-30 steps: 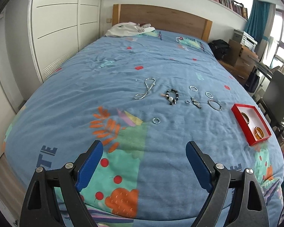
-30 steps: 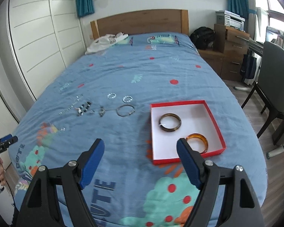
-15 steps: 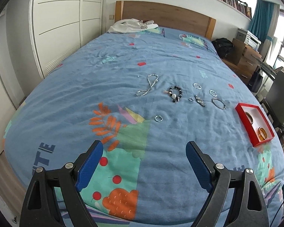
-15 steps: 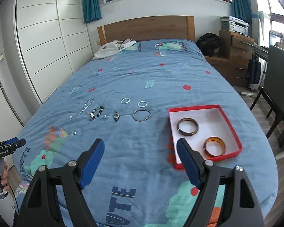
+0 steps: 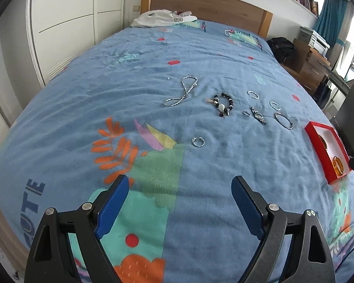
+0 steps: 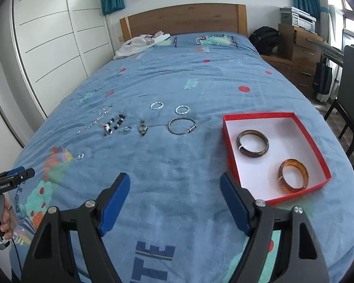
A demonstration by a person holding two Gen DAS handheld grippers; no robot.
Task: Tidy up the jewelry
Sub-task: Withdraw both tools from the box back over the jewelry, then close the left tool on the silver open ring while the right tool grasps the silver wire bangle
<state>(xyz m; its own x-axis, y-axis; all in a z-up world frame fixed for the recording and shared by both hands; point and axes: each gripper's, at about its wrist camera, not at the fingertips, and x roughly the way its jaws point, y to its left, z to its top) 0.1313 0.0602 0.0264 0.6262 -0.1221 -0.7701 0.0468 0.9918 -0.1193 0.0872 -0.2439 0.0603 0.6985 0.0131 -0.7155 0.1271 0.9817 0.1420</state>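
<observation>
Jewelry lies on a blue patterned bedspread. A small silver ring [image 5: 198, 141] lies nearest, ahead of my open, empty left gripper [image 5: 179, 184]. Beyond it lie a silver chain [image 5: 181, 91], a black-and-white bead bracelet [image 5: 223, 104], a watch [image 5: 258, 115] and a thin metal bangle [image 5: 283, 120]. A red box [image 6: 276, 152] with a white floor holds a dark brown bangle [image 6: 253, 143] and an amber bangle [image 6: 293, 175]. My right gripper [image 6: 175, 181] is open and empty, just left of the box's near corner. The metal bangle [image 6: 182, 126] lies ahead of it.
White clothing [image 6: 141, 43] lies by the wooden headboard [image 6: 184, 20]. White wardrobe doors [image 5: 66, 23] stand on the left. A black chair [image 6: 352, 99] and wooden drawers [image 6: 299, 54] stand right of the bed. The left gripper also shows in the right wrist view [image 6: 10, 179].
Both grippers have moved forward and lower toward the bedspread. The jewelry and the red box look nearer. Both stay open.
</observation>
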